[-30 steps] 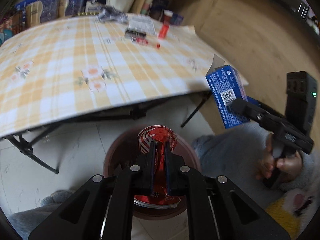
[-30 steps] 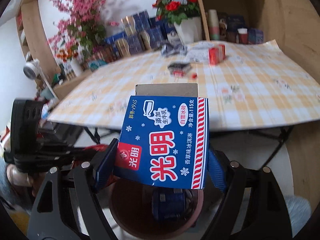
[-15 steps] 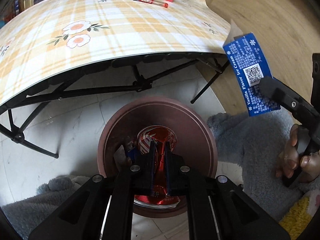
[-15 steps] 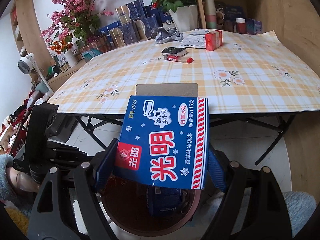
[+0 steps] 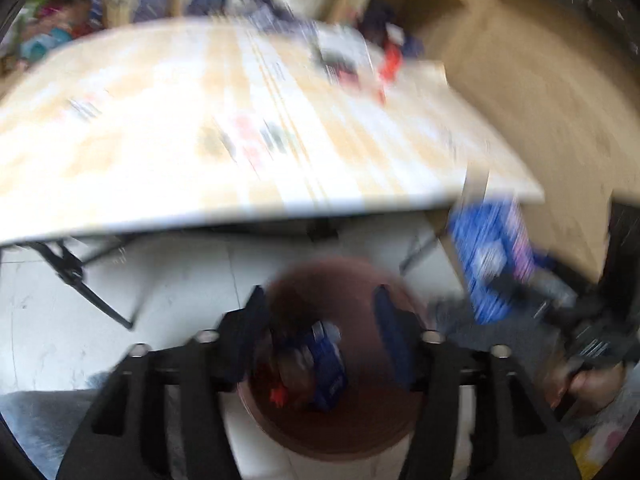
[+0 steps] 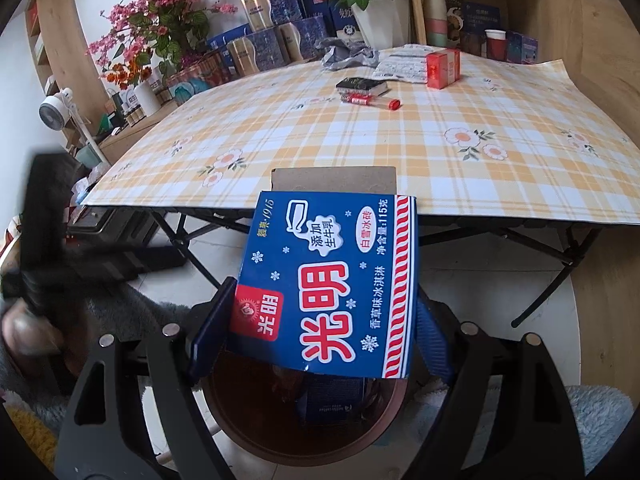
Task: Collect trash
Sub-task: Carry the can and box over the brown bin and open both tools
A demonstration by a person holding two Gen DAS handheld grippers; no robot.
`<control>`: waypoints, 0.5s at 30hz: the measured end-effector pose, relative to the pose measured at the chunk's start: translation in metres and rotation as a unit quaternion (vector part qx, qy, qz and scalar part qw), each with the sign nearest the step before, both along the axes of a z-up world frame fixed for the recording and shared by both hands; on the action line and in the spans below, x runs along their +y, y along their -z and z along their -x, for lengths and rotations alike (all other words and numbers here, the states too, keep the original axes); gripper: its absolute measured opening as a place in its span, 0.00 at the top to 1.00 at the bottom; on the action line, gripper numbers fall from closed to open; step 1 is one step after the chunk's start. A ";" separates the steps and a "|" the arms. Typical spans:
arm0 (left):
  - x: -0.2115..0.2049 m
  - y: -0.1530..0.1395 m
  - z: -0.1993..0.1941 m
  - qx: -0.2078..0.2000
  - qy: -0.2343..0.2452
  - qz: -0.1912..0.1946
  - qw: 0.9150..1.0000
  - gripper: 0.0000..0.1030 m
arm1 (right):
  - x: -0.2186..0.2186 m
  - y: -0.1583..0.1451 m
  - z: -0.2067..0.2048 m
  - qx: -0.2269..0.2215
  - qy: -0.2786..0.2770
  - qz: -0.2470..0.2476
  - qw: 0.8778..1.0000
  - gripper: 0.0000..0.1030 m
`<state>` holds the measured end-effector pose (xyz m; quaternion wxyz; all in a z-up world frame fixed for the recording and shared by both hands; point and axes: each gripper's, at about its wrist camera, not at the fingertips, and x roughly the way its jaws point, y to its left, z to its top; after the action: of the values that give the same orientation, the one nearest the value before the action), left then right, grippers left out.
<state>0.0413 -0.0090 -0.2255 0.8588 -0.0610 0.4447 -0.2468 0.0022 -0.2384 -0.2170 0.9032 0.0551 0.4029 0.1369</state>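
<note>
Two tools: left tool (image 5: 320,316) just opening, empty, right tool (image 6: 320,332) clamping blue carton (image 6: 328,284) above bin (image 6: 256,440).

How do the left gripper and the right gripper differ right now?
The left gripper has just been opening and its jaws stand apart with nothing between them; the right gripper is clamped on a blue ice cream carton. The left wrist view is smeared with motion; the right wrist view is sharp. Both hang over the brown bin beside the table.
</note>
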 end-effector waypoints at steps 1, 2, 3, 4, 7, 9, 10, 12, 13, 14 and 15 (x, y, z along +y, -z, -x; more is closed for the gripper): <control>0.011 -0.017 0.004 -0.026 -0.018 0.016 0.999 0.26 | 0.002 0.002 0.000 0.004 -0.006 0.001 1.000 0.22; 0.022 -0.033 0.008 -0.055 -0.035 0.024 0.998 0.18 | 0.004 0.003 -0.001 0.007 -0.011 0.003 1.000 0.22; 0.030 -0.045 0.011 -0.075 -0.047 0.023 0.996 0.13 | 0.007 0.005 -0.002 0.011 -0.017 0.007 1.000 0.22; 0.036 -0.054 0.014 -0.089 -0.054 0.019 0.994 0.12 | 0.009 0.006 -0.002 0.015 -0.021 0.011 1.000 0.22; 0.051 -0.074 0.020 -0.126 -0.059 0.008 0.990 0.06 | 0.018 0.017 -0.008 0.040 -0.033 0.024 0.998 0.22; 0.058 -0.077 0.022 -0.141 -0.071 -0.024 0.987 0.06 | 0.021 0.022 -0.010 0.054 -0.039 0.026 0.997 0.22; 0.060 -0.074 0.021 -0.143 -0.076 -0.035 0.986 0.06 | 0.022 0.025 -0.011 0.061 -0.042 0.028 0.997 0.22; 0.066 -0.063 0.024 -0.142 -0.088 -0.049 0.985 0.06 | 0.027 0.030 -0.012 0.071 -0.048 0.035 0.996 0.22; 0.068 -0.057 0.026 -0.139 -0.090 -0.053 0.985 0.06 | 0.029 0.031 -0.012 0.074 -0.052 0.038 0.995 0.22; 0.069 -0.054 0.026 -0.134 -0.089 -0.057 0.985 0.06 | 0.031 0.033 -0.012 0.079 -0.055 0.041 0.995 0.22; 0.070 -0.049 0.025 -0.125 -0.088 -0.062 0.986 0.06 | 0.032 0.035 -0.013 0.083 -0.057 0.044 0.994 0.22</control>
<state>0.0159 0.0605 -0.1769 0.9283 -0.0148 0.3408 -0.1481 0.0148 -0.2065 -0.2516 0.8591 0.0029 0.4845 0.1652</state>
